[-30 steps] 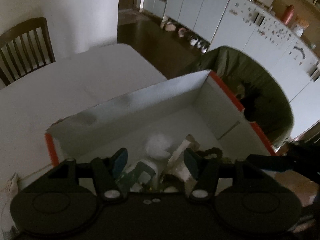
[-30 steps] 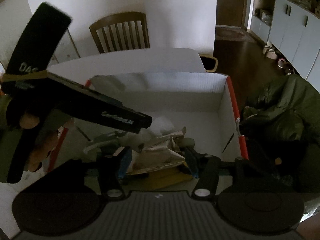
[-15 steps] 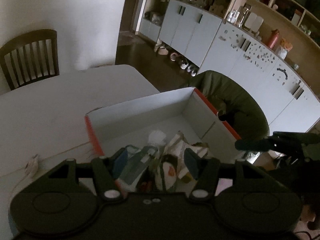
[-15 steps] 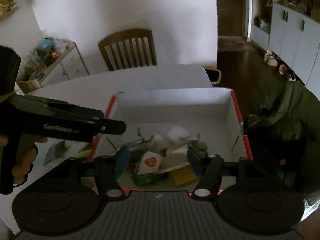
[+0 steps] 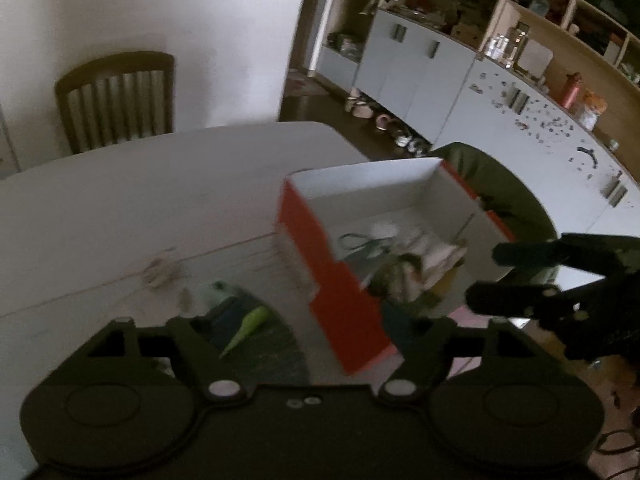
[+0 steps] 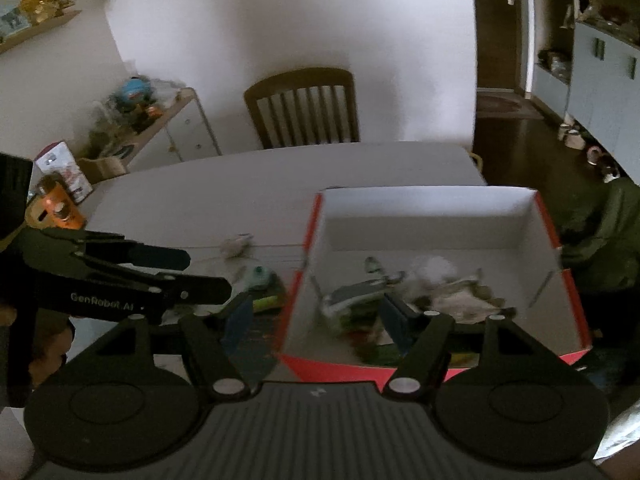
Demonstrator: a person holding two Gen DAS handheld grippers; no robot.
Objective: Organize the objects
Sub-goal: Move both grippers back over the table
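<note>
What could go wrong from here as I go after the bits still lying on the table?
1. The box sits near the table edge; a bump could push it off.
2. The green cone and small bits lie close beside the box wall, so open fingers may catch the wall.
3. Left gripper and right gripper, both empty with jaws just opening, work close together and could collide.
</note>
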